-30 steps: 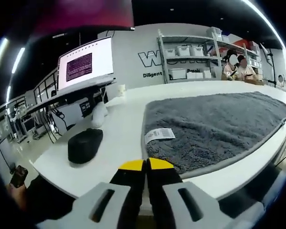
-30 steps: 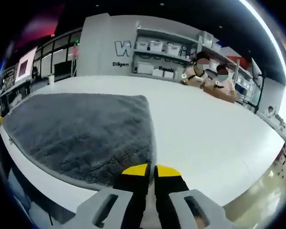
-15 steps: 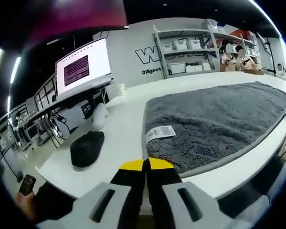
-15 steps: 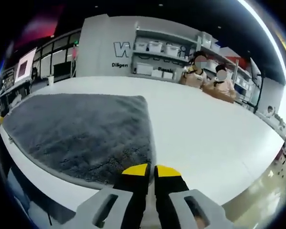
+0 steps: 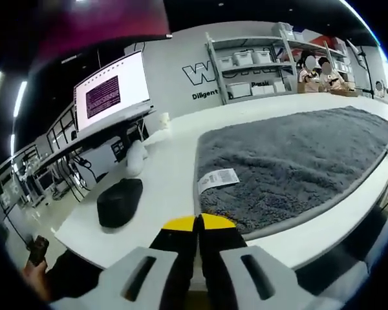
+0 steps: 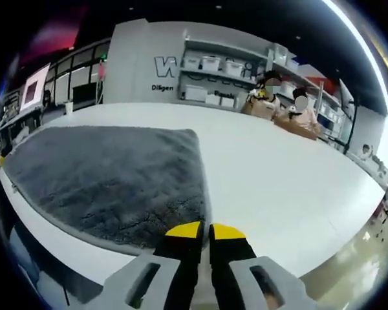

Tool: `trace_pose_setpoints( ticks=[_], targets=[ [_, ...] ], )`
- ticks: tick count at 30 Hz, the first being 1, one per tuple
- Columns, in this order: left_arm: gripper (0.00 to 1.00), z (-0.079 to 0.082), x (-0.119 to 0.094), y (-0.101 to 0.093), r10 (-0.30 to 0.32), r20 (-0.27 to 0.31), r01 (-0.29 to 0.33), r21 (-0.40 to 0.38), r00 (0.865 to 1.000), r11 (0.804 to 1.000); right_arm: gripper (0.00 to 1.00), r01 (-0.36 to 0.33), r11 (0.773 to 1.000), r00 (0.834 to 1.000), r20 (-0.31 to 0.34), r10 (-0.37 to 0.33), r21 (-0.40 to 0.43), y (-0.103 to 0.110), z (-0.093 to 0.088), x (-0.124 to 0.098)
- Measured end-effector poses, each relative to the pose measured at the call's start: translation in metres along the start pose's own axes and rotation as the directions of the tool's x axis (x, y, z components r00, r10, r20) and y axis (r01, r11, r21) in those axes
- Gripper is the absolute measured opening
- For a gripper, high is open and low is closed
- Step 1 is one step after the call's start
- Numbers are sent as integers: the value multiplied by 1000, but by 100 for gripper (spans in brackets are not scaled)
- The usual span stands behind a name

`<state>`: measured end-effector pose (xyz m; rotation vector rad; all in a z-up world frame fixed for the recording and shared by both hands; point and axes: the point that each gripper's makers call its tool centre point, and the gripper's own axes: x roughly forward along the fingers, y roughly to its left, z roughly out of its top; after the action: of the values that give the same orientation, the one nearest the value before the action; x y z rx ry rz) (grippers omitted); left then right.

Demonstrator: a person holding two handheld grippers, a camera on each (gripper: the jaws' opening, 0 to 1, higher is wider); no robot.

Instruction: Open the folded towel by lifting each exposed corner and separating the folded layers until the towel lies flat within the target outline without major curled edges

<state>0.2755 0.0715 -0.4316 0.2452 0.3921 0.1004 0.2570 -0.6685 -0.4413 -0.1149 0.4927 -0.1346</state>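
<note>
Very little is changing over the last second: in the left gripper view the whole scene is drifting slightly, which reads as the camera tilting in the hand, and the grey towel [image 5: 291, 165] is lying in the same place on the white table [image 5: 161, 181] as before; in the right gripper view the towel [image 6: 110, 174] is likewise sitting unchanged, so nothing has been lifted or unfolded in that time. By my judgement this means the task is either finishing or pausing, since the towel is already spreading out as a single flat layer with no obvious folded corner standing up, though no target outline is showing on the tabletop to check it against. The left gripper [image 5: 198, 224] is hovering with its yellow-tipped jaws pressed together on nothing, just short of the towel's near left corner, where the white care label [image 5: 217, 180] is lying face up on the pile. The right gripper [image 6: 204, 230] is also holding its jaws together and empty, poised just off the towel's near right corner, with the cloth stretching away to the left of its tips. A black mouse-like object [image 5: 119, 201] is resting on the table well apart from the towel, and a lit monitor [image 5: 113, 90] is standing beyond it.
</note>
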Motion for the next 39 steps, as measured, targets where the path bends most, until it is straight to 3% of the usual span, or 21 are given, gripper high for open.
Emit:
trace_pose_setpoints(
  ticks=[26, 30, 34, 39],
  targets=[
    [0, 0, 1, 0, 1, -13, -1, 18, 1000, 1000, 0, 0, 1000, 1000, -7, 0, -27, 1, -1, -1],
    [0, 0, 2, 2, -11, 21, 12, -40, 1000, 999, 0, -8, 1000, 1000, 2, 8, -9, 0, -1, -1],
    [1, 1, 3, -1, -64, 66, 75, -183, 996, 980, 0, -5, 1000, 1000, -1, 5, -8, 0, -1, -1],
    [0, 6, 2, 3, -70, 79, 84, -194, 994, 977, 10, 34, 999, 999, -32, -35, -39, -6, 3, 0]
  ],
)
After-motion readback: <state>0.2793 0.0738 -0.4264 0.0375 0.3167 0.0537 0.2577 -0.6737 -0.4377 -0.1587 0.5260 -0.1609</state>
